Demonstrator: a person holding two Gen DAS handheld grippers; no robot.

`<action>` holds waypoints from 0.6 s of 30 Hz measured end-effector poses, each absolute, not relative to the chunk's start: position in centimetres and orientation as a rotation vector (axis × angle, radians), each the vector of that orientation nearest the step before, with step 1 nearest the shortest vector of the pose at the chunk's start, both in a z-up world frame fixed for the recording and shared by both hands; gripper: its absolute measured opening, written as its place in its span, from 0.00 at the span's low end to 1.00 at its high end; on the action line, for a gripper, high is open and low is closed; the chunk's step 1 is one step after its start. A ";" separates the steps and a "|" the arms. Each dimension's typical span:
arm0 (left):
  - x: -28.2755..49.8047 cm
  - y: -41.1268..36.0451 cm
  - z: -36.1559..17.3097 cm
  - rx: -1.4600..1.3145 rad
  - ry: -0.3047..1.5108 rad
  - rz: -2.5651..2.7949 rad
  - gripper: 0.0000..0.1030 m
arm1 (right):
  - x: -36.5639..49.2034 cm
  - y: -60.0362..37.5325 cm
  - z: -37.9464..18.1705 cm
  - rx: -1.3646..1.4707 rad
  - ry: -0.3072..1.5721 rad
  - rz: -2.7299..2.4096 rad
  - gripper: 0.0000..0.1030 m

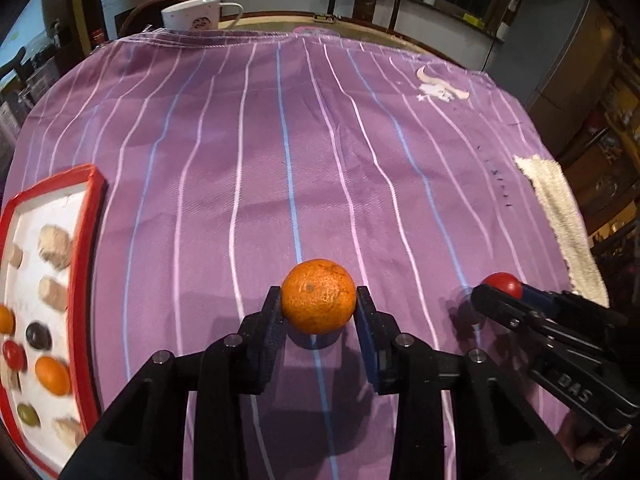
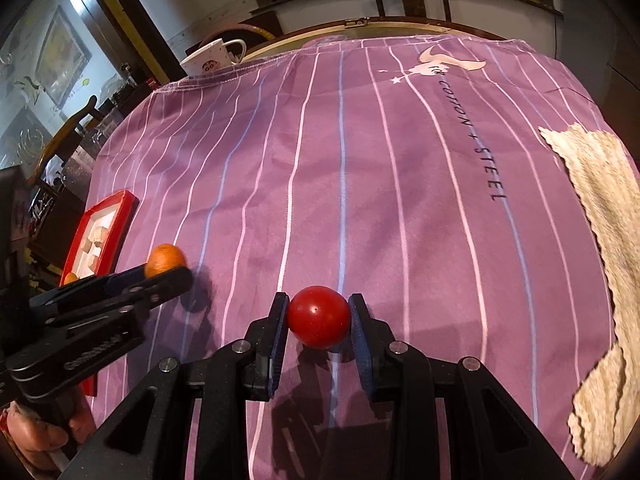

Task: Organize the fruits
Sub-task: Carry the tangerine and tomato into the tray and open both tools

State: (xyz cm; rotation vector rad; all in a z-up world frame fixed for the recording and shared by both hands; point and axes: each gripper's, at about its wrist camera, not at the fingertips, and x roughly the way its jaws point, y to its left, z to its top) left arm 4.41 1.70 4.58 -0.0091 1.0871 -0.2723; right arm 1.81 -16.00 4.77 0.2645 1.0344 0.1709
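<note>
Left wrist view is filled mostly by a purple cotton cloth with thin white and blue stripes [image 1: 280, 152], spread over a round table [image 1: 360, 26] whose pale rim shows at the far edge. Along the cloth's right border lies a cream terry towel [image 1: 560, 216], rumpled and running toward the near side. At the left edge sits a red-rimmed rectangular tray with a white floor [image 1: 86, 240]; inside it are several beige chunks, a dark plum-like fruit, a small red fruit, two orange fruits and a green one. A white ceramic mug with a cartoon face [image 1: 192, 14] stands on the far left, just beyond the cloth.

Both tools are black two-finger devices. The left gripper [image 1: 319, 304] has its jaws closed on a dimpled round orange mandarin [image 1: 319, 296], which is held low over the cloth near its front centre, well apart from the tray. The right gripper [image 2: 319, 316] has its jaws clamped on a smooth round red tomato [image 2: 319, 317], held just to the right of the mandarin, with its shadow on the cloth directly beneath.
</note>
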 end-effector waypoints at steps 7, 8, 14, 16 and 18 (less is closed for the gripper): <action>1.7 5.7 7.1 -0.120 1.056 -0.237 0.33 | 1.2 -13.4 6.1 0.244 1.019 0.215 0.32; 1.3 6.7 7.4 -0.137 1.053 -0.222 0.33 | 1.1 -12.6 6.4 0.236 1.014 0.230 0.32; -0.4 13.0 8.2 -0.186 1.035 -0.100 0.33 | 1.0 -7.3 8.0 0.191 0.993 0.321 0.32; -0.9 15.6 8.3 -0.206 1.035 -0.053 0.33 | 1.0 -5.2 8.3 0.175 0.990 0.354 0.32; -1.2 17.7 8.3 -0.223 1.036 -0.018 0.33 | 1.1 -3.3 8.6 0.163 0.990 0.383 0.32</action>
